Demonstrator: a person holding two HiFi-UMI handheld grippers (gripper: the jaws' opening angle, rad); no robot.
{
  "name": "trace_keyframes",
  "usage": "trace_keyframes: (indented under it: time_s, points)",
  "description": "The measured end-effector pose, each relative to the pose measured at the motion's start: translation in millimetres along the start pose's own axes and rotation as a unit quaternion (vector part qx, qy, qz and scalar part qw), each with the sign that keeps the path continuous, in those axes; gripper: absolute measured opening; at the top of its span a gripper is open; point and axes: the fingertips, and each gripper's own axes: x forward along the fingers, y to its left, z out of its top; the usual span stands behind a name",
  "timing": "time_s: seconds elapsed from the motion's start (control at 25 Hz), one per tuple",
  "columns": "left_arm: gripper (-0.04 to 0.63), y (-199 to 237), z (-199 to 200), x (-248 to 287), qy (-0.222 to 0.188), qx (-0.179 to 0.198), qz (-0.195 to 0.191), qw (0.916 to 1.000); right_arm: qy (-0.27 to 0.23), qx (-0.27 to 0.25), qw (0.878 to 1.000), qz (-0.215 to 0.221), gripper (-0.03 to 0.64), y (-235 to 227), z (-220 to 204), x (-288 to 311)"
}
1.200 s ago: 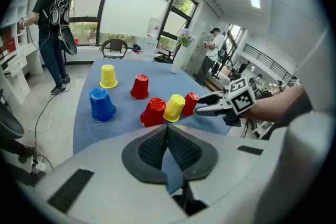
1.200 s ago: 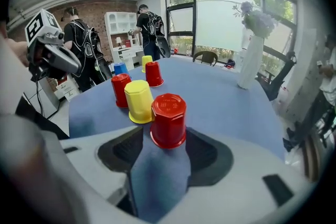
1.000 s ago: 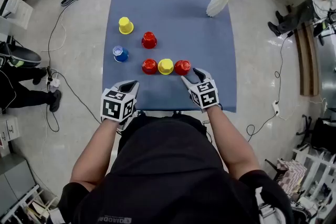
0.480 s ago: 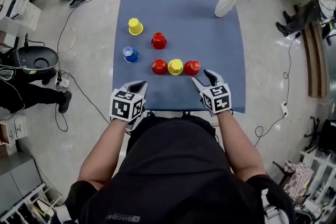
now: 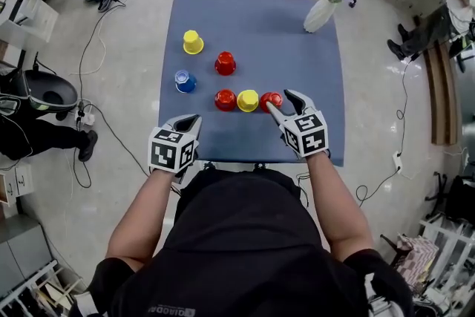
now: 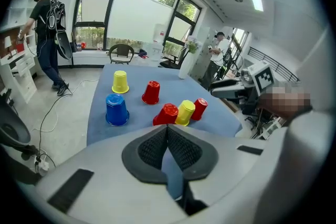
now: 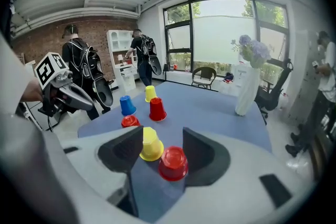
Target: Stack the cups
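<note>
While the left gripper (image 5: 185, 121) hovers at the blue table's (image 5: 252, 18) near edge, jaws clenched on nothing, the right gripper (image 5: 280, 100) holds its jaws released, with the upturned red cup (image 5: 272, 99) between them untouched, beside a yellow cup (image 5: 248, 100).

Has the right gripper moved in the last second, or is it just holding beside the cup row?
Yes. The right gripper has advanced toward the red cup at the right end of the row, and its open jaws now line up on that cup.
</note>
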Motion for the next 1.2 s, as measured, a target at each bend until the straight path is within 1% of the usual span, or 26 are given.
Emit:
trace_keyframes:
  time_s: [0.16,0.28,0.44,0.64,0.8,0.96,1.2]
  points:
    - [0.005,9.1,3.4,-3.6,-0.006,-0.006,0.007,0.9999,0.005,-0.04,0.999,0.012,0.238,4.3,35.1,17.1]
    - [0.005,13.8,4.1,-3.5,-0.008,-0.008,0.007,0.9999,0.014,-0.058,0.998,0.027,0.238,12.8,55.4,40.3]
    - [0.005,16.9,-0.2,-4.7,-0.007,-0.01,0.006,0.9999,0.045,-0.087,0.994,0.043,0.238,25.5,69.9,75.1]
    - [0.005,33.4,-3.1,-11.0,-0.009,-0.004,0.025,0.9996,0.086,-0.119,0.987,0.059,0.238,36.3,79.4,118.2]
    - [0.005,45.7,-7.7,-16.3,-0.009,-0.019,0.03,0.9993,0.119,-0.135,0.982,0.061,0.238,37.6,80.5,143.8]
    - [0.005,53.3,-16.3,-20.3,-0.005,-0.03,0.031,0.9991,0.137,-0.133,0.979,0.071,0.238,40.3,81.1,166.3]
    - [0.005,59.9,-30.4,-25.3,0.004,-0.04,0.033,0.9986,0.161,-0.131,0.976,0.069,0.238,37.3,72.7,189.9]
